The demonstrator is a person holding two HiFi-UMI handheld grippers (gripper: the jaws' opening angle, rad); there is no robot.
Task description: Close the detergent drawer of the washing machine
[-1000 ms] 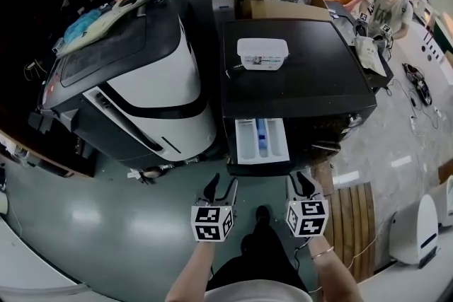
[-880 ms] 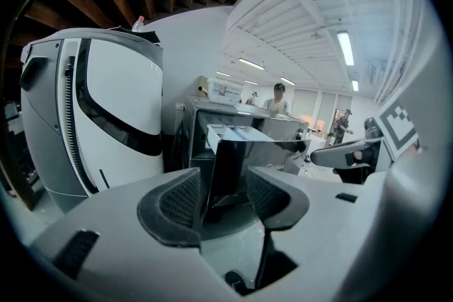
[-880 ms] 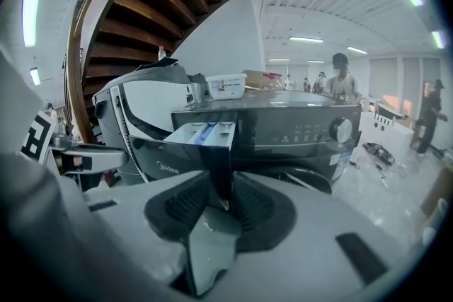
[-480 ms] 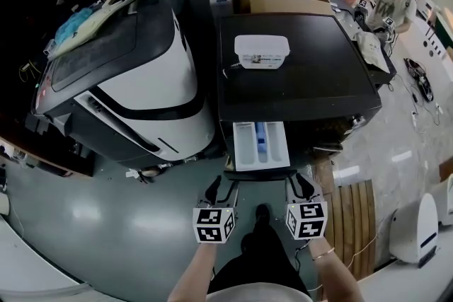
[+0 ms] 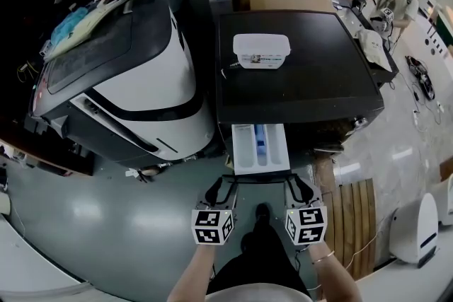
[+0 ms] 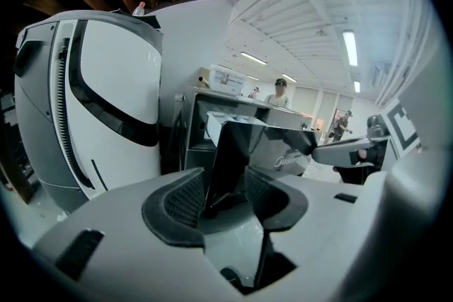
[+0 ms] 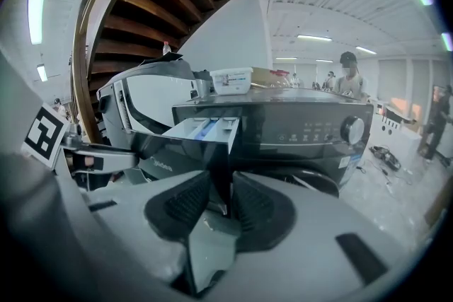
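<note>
In the head view, the detergent drawer [image 5: 260, 147] stood pulled well out from the front edge of the black washing machine [image 5: 297, 81], near its left corner. It looked like light, rigid plastic on slides, likely to run in with a modest push. Its glossy front panel [image 5: 260, 175] seemed slippery, so a square, even push on both ends would probably serve better than a pinch. The left tool [image 5: 221, 187] and right tool [image 5: 299, 186] sat at the panel's two ends.

In the left gripper view, the left tool [image 6: 226, 194] had its jaws wide, though they had just been closing a little. The dark front panel's [image 6: 230, 148] left end stood between them, with no pad clearly pressing on it.

In the right gripper view, the right tool [image 7: 221, 205] held its jaws apart around the panel's [image 7: 212, 166] right end. The drawer's [image 7: 205, 129] white and blue compartments showed behind, and no firm clamp was evident.
</note>
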